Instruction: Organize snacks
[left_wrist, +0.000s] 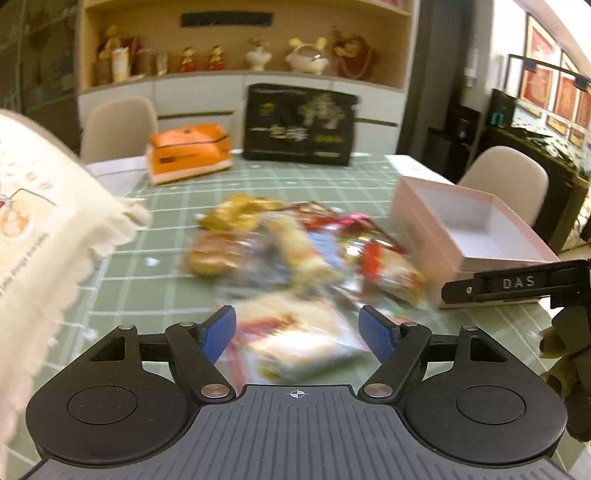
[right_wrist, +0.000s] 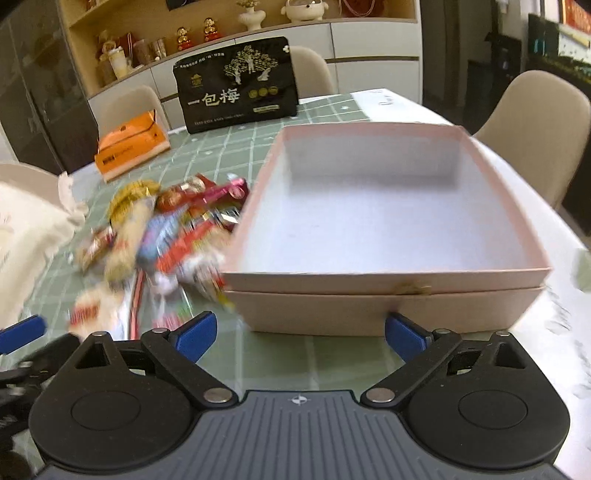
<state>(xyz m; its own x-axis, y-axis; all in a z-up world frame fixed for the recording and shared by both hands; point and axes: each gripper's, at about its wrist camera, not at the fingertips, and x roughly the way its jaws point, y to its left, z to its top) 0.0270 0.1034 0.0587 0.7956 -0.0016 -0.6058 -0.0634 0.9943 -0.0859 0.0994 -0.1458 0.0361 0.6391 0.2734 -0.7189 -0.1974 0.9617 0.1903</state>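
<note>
A pile of wrapped snacks (left_wrist: 295, 251) lies on the green checked tablecloth, blurred by motion; it also shows in the right wrist view (right_wrist: 170, 229). My left gripper (left_wrist: 297, 332) is open, low over the nearest white and red packet (left_wrist: 295, 339), which lies between its blue pads. An empty pink box (right_wrist: 388, 206) stands right of the pile; it also shows in the left wrist view (left_wrist: 469, 229). My right gripper (right_wrist: 301, 332) is open and empty, just in front of the box's near wall. The left gripper's blue pad (right_wrist: 22, 332) shows at the left edge of the right wrist view.
A cream cloth bag (left_wrist: 44, 236) lies at the left. An orange box (left_wrist: 188, 151) and a black snack bag (left_wrist: 299, 125) stand at the table's far side. Beige chairs (left_wrist: 506, 181) surround the table. A shelf with figurines is behind.
</note>
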